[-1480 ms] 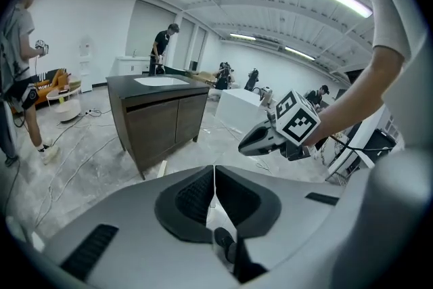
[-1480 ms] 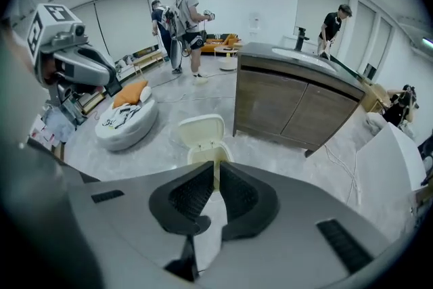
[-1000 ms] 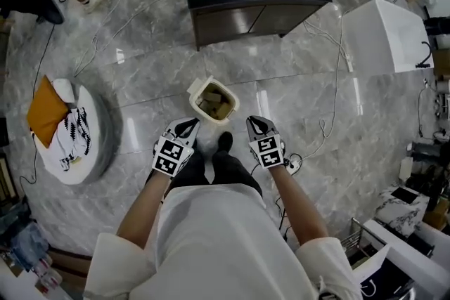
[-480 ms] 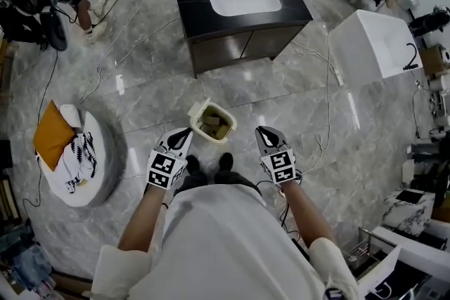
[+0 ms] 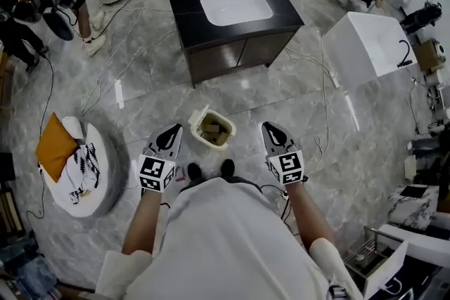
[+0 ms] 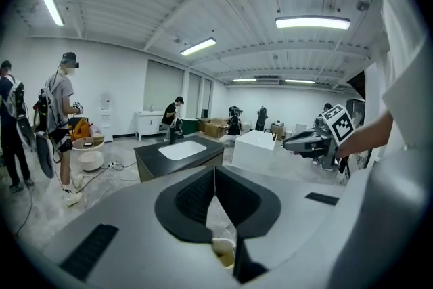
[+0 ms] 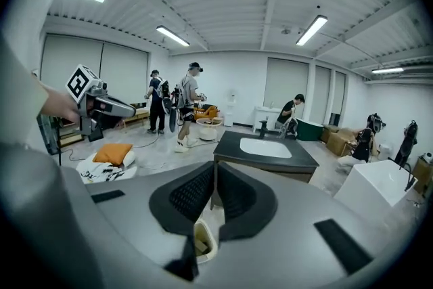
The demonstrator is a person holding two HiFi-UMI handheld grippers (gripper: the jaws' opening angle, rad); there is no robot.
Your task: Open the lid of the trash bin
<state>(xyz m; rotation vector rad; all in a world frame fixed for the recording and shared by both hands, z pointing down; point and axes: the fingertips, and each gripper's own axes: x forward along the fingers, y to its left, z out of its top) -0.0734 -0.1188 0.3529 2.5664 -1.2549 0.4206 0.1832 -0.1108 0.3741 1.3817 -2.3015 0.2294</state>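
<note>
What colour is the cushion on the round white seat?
Orange cushion; the head view shows it best.

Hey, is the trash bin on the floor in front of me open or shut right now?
Open. The head view looks straight down into the trash bin, with brown rubbish showing inside its cream rim.

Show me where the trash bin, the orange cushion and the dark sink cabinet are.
trash bin (image 5: 196, 121), head view, the cream rim at its left side.
orange cushion (image 5: 56, 149), head view, the middle of its top face.
dark sink cabinet (image 5: 184, 14), head view, the bare dark top near its left edge.
</note>
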